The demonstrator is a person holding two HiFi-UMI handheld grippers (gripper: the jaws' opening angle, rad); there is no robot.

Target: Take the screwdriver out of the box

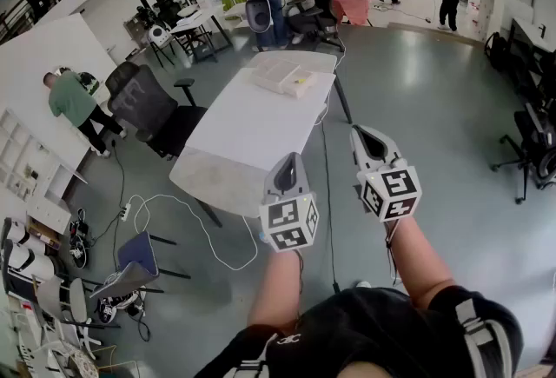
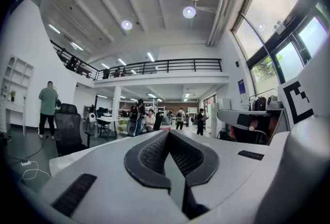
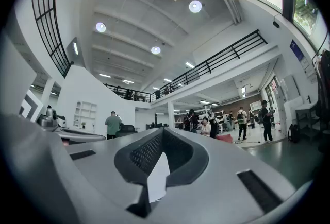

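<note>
Judged as the approach step, with no reaching begun. Standing well back from the white counter, looking down along it toward the pale box at its far end. No telling the screwdriver apart at this range; presumably in that box, perhaps tied to the small yellow piece at the box's right edge, but too small to confirm.

Next move, as a judgement: walk up to the counter's far end, bring one tool over the box, part its jaws, and line them across the screwdriver's handle before closing. Likely worth steadying the box with the other tool if it looks light.

Left tool held up in front of the body, aimed at the counter and well apart from it. In the left gripper view, jaws closed tip to tip, gripping nothing, touching nothing.

Right tool raised beside it, a little further forward, over bare floor to the right of the counter. In the right gripper view, jaws likewise together at the tips, empty, clear of everything.
</note>
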